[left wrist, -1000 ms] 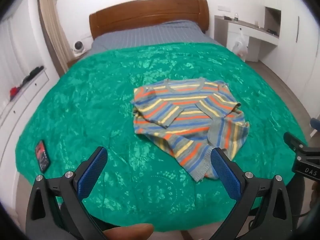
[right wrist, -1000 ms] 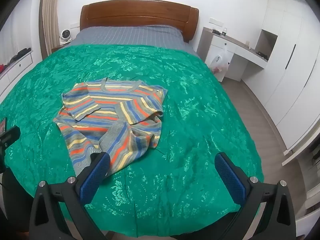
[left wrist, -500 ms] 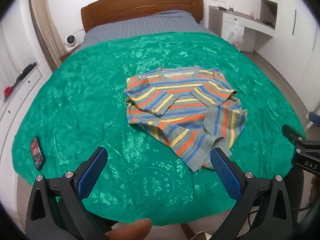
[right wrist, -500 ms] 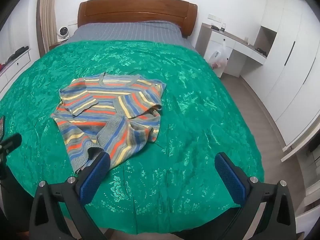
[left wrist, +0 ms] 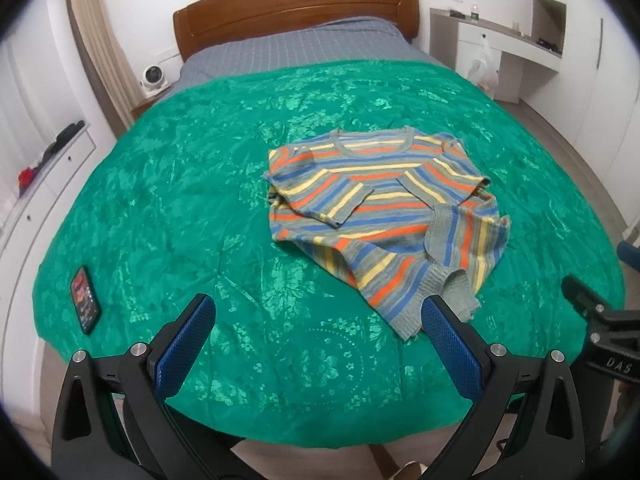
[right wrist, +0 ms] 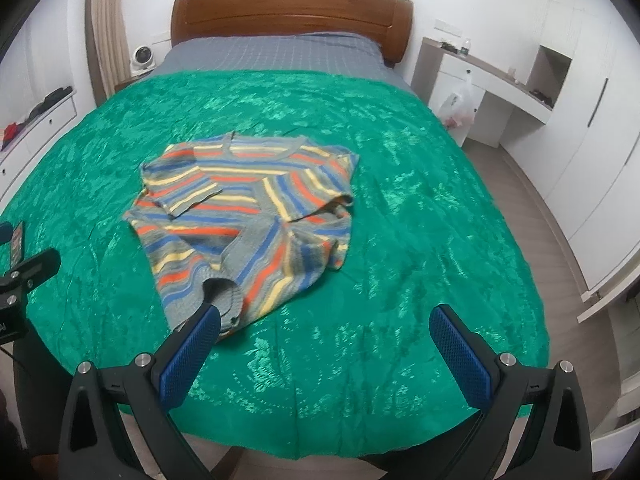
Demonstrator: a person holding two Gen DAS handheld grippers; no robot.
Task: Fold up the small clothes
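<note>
A small striped sweater (left wrist: 384, 216) in grey, blue, orange and yellow lies on the green bedspread (left wrist: 200, 208), partly folded, both sleeves laid over the body and the hem crumpled toward me. It also shows in the right wrist view (right wrist: 248, 216). My left gripper (left wrist: 316, 320) is open and empty, above the bed's near edge, its right finger close to the sweater's hem. My right gripper (right wrist: 326, 330) is open and empty, to the right of the hem.
A phone (left wrist: 84, 304) lies on the bedspread near its left front corner. The wooden headboard (left wrist: 296, 4) stands at the far end. White drawers (left wrist: 48, 184) run along the left. A desk with a plastic bag (right wrist: 460, 108) and wardrobes (right wrist: 592, 128) stand right.
Both grippers have drawn back and up from the bed, so the sweater sits farther away in both views. The sweater itself has not moved. Both grippers stay open.
</note>
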